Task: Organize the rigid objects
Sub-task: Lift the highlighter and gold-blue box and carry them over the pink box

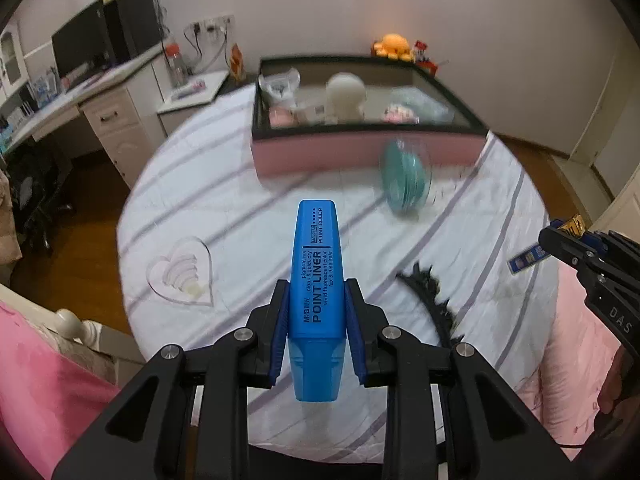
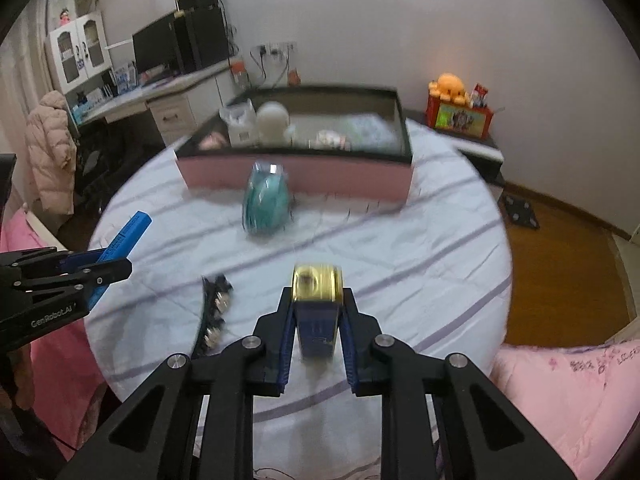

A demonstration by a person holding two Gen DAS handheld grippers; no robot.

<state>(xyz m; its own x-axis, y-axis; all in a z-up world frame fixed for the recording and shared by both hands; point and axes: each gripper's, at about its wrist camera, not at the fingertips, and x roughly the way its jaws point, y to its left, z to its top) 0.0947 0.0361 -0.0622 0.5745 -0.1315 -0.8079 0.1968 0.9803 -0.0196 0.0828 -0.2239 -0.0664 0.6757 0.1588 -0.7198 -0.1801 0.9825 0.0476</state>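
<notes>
Left gripper (image 1: 316, 304) clamped on a blue highlighter (image 1: 318, 280), right gripper (image 2: 316, 312) clamped on a gold-capped dark blue bottle (image 2: 318, 312), both raised over the round table (image 2: 420, 240), probably bound for the pink box (image 2: 296, 178) beyond.

plain off-white wall (image 1: 360, 8) runs across 12 o'clock, evenly lit, no shadows of note. brown wooden plank floor (image 2: 560, 280) shows at 3 o'clock in the right wrist view. white desk with drawer units (image 1: 108, 112) sits at 10 o'clock, a black monitor (image 1: 78, 46) and black speaker boxes (image 1: 132, 24) on top. white glass-door cabinet (image 2: 78, 54) at 10 o'clock in the right view, a beige puffer jacket (image 2: 50, 152) hanging below it. wall sockets with trailing cables (image 1: 208, 26) at 11 o'clock. low black-and-white side table (image 2: 476, 146) at 2 o'clock.
</notes>
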